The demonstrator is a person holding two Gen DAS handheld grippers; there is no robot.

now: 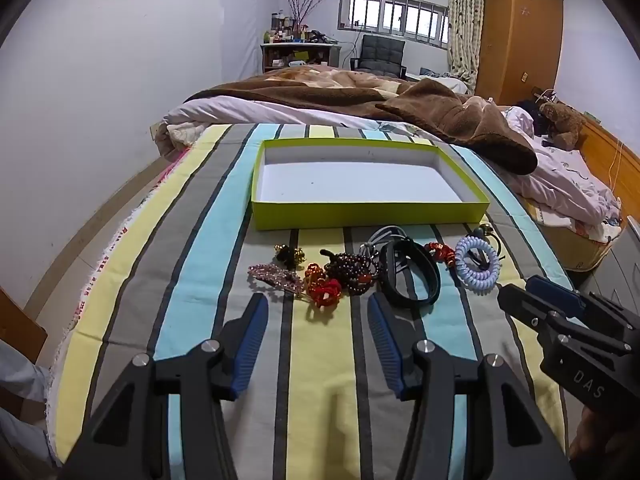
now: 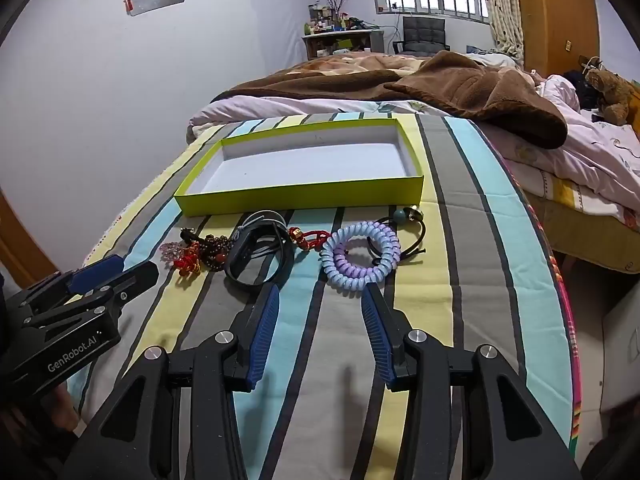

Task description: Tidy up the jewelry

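On the bed [image 1: 328,380], under a striped sheet of yellow, grey and light blue, everything lies near the foot end; a brown blanket [image 1: 440,120] is heaped farther back. A shallow green box [image 1: 360,212] with a white inside sits flat on the sheet, and nothing is in it. Just in front of its near wall runs a row of jewelry — all of it on the sheet, outside the box.

The left hand-held gripper [image 1: 318,306] hovers low over the sheet, its blue-padded fingers [image 1: 252,344] spread apart and holding nothing; its tips point at the left half of the row. The right hand-held gripper [image 2: 320,294] is likewise spread and bare, its tips just short of the coil tie.

In the row, the black band [image 1: 408,276] lies as a loop in the middle, touching a grey cord [image 1: 384,238] behind it. To its right is the lilac-and-blue coil tie [image 2: 360,258], resting partly on a thin black tie [image 2: 404,232] with a teal bead. Between band and coil lies a red charm [image 2: 306,238]. Left of the band sits a dark bead bracelet [image 1: 352,272], then a red knot [image 1: 324,292], a pink clip [image 1: 272,278] at the far left, and behind it a small black-and-gold piece [image 1: 290,256].
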